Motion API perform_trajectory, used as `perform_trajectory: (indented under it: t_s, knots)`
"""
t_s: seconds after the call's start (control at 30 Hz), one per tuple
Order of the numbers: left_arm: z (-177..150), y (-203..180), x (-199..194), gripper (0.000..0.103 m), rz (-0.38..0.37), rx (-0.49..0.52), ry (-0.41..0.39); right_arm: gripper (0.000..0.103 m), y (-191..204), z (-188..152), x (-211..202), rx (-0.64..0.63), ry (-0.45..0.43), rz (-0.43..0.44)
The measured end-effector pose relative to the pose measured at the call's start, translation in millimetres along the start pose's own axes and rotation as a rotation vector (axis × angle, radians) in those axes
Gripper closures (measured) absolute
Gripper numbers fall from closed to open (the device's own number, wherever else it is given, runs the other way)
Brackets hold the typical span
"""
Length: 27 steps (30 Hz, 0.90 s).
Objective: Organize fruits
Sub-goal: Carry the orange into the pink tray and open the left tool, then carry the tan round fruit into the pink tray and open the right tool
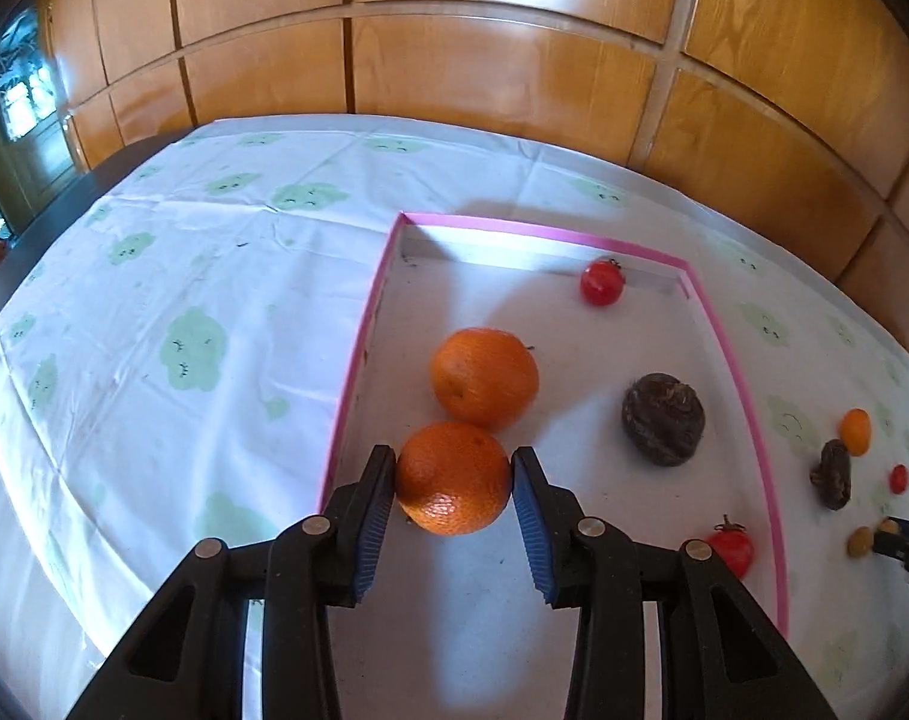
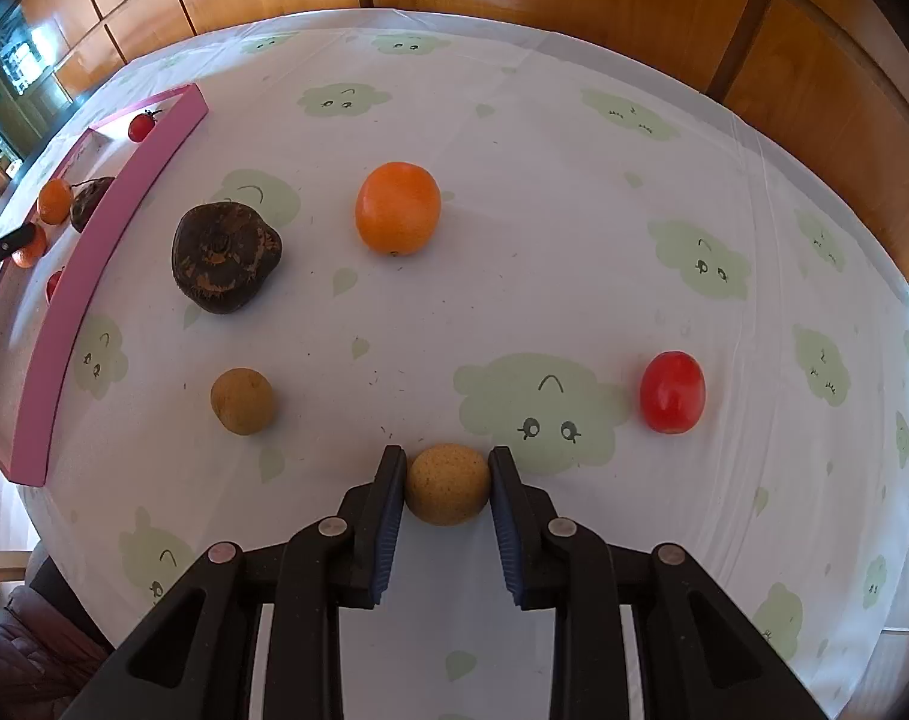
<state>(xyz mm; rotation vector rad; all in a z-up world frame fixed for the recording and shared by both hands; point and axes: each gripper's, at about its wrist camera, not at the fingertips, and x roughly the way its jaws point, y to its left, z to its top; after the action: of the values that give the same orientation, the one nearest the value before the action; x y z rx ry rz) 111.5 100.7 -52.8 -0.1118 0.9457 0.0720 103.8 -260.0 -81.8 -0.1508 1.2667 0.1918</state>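
A wooden panelled wall (image 1: 484,72) fills the top of both views. Below it the tabletop (image 2: 544,240), under a white cloth printed with green clouds, takes up most of each frame.

In the left wrist view a shallow pink-rimmed tray (image 1: 748,384) occupies the centre and right. Inside it lie an orange (image 1: 484,384) at mid-frame, a dark wrinkled fruit (image 1: 663,420) to its right, one cherry tomato (image 1: 602,282) near the far wall and another tomato (image 1: 731,547) at the lower right. The left claw (image 1: 453,480) is partly open, and both blue pads press the sides of a second orange (image 1: 453,487), which touches the first orange.

In the right wrist view the tray sits at the far left edge. Loose on the cloth are a dark wrinkled lump (image 2: 225,257) at left centre, a small orange (image 2: 398,207) above centre, a red tomato (image 2: 672,392) at the right and a tan round fruit (image 2: 242,401) at lower left. The right claw (image 2: 448,483), narrowly open, clamps another tan ball (image 2: 448,485) at bottom centre.
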Motion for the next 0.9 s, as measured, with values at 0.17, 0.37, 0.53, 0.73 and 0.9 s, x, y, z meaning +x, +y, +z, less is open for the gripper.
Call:
perform_trajectory:
  t_s: [0.17, 0.37, 0.53, 0.73, 0.9]
  knots:
    - [1.4, 8.1, -16.1, 0.054, 0.017, -0.058, -0.062, 0.075, 2.2, 0.3, -1.2, -0.008, -0.001, -0.008]
    - [-13.7, 11.6, -39.4, 0.048, 0.019, -0.093, -0.098, 0.075, 3.6, 0.1, -1.2, -0.017, -0.003, -0.018]
    - [-27.4, 5.1, -53.2, 0.048, 0.022, -0.084, -0.112, 0.075, 5.0, -0.1, -1.5, -0.025, -0.006, -0.027]
    - [-35.2, -13.3, -60.7, 0.045, 0.009, -0.035, -0.116, 0.075, 6.9, -0.5, -1.6, -0.030, -0.009, -0.035]
    - [-37.9, -30.4, -67.8, 0.039, -0.014, 0.011, -0.130, 0.075, 5.7, 0.1, -1.5, -0.031, -0.009, -0.035]
